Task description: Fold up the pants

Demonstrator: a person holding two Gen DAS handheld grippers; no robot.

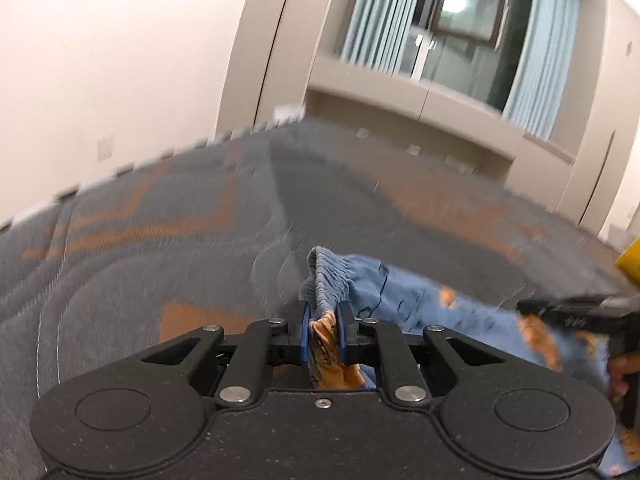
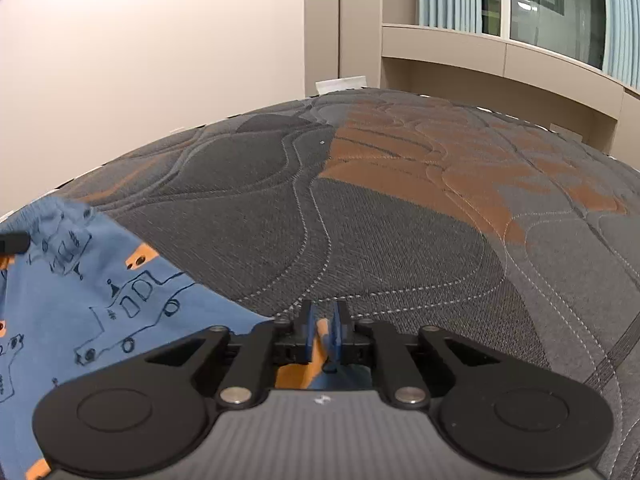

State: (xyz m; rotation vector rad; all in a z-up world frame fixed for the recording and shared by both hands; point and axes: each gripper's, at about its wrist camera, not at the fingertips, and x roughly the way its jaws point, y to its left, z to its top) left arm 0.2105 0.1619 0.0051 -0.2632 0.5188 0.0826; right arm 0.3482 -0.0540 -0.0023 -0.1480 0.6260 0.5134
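Pants (image 2: 80, 300): blue fabric, dark line-drawn vehicle print, orange patches. They lie over a quilted grey-and-orange mattress (image 2: 400, 220), spread between the two tools.

Left wrist view: gathered elastic waistband (image 1: 330, 276) bunched up and standing above the fingertips of the left tool (image 1: 325, 320). Jaws nearly closed, pinching blue and orange cloth between the blue pads (image 1: 305, 332). Rest of the garment trails off to the right of this view, toward a dark tool body and part of a hand (image 1: 618, 372) at the frame edge. View is motion-blurred; fine detail on the print unreadable here.

Right wrist view: right tool (image 2: 325, 320) also drawn almost shut, with an edge of the pants caught between its pads, orange and blue cloth showing in the narrow gap. Fabric fans out to the left of this view, lying flat on the mattress. A dark tip of the other tool (image 2: 14, 242) shows at the far left edge, on the cloth.

Surroundings: plain pale wall (image 2: 160, 60), beige built-in cabinetry (image 2: 480, 64), a window (image 1: 472, 4) with light blue curtains (image 1: 376, 16). No containers in sight.
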